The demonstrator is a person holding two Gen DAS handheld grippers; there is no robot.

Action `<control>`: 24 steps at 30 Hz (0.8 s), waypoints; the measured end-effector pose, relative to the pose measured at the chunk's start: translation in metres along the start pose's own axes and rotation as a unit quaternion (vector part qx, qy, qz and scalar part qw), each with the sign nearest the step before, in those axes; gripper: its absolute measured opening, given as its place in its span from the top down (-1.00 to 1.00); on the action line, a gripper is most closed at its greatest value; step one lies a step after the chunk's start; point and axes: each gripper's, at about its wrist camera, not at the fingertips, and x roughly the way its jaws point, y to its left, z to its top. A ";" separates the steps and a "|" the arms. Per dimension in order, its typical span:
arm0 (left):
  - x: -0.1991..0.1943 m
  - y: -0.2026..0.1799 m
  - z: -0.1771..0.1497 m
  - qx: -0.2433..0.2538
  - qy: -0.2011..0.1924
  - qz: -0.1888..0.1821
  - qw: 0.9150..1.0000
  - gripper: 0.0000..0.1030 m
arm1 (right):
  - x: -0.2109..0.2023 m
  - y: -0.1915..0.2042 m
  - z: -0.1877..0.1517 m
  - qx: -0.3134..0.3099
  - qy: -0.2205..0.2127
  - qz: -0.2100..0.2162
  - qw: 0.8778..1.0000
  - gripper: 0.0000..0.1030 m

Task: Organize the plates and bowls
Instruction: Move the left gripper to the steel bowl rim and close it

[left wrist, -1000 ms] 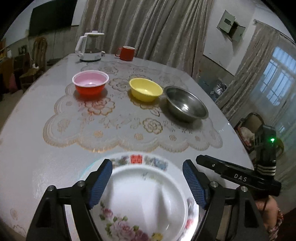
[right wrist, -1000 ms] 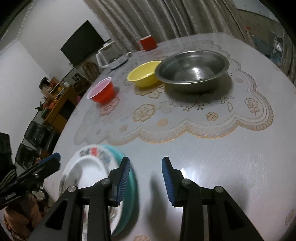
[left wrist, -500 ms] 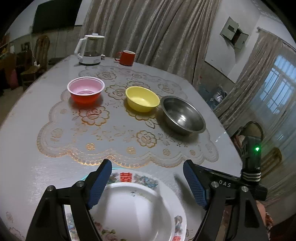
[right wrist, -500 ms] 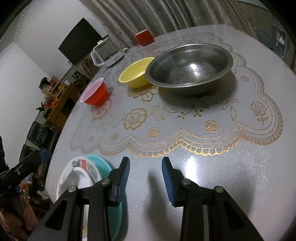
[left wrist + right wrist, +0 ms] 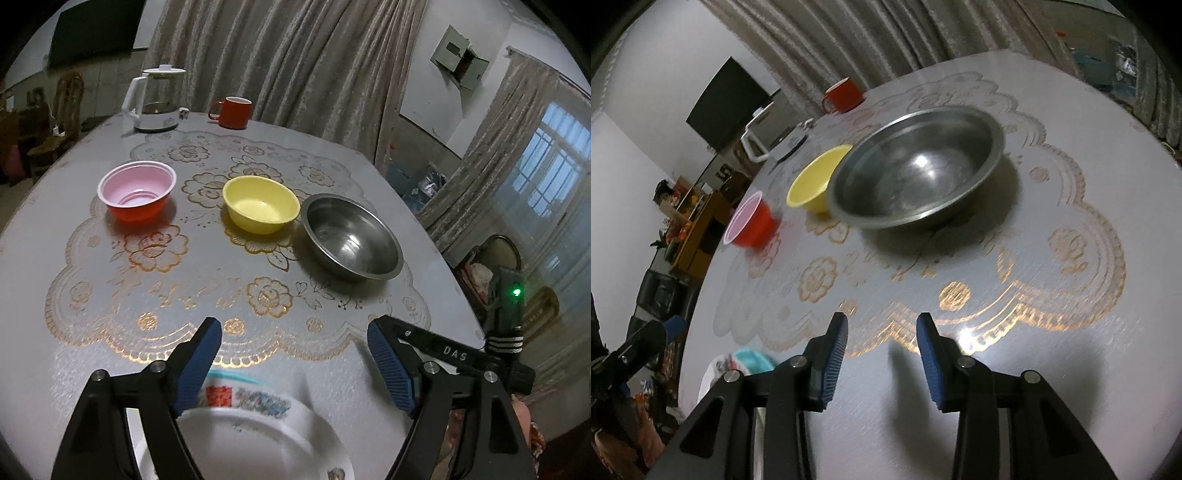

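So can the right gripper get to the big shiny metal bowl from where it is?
Probably yes. The right gripper is empty, its jaws opening, and only bare tablecloth lies between it and the metal bowl.

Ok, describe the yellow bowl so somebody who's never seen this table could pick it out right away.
On the round table lies a lace-patterned mat with three bowls in a row. The yellow bowl is the middle one, between the red bowl with a pink inside and the larger steel bowl. It is the only plain yellow one, and it sits right beside the steel bowl.
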 end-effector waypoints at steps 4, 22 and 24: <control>0.013 -0.002 0.008 0.004 0.005 -0.005 1.000 -0.60 | -0.003 -0.016 0.014 0.012 -0.015 -0.020 1.000 0.20; 0.072 0.009 0.041 -0.027 0.034 0.004 0.999 -0.72 | -0.019 -0.061 0.079 0.054 -0.086 -0.063 0.993 -0.42; 0.083 0.010 0.043 -0.041 0.043 -0.001 0.998 -0.72 | -0.019 -0.062 0.089 0.043 -0.090 -0.074 0.992 -0.42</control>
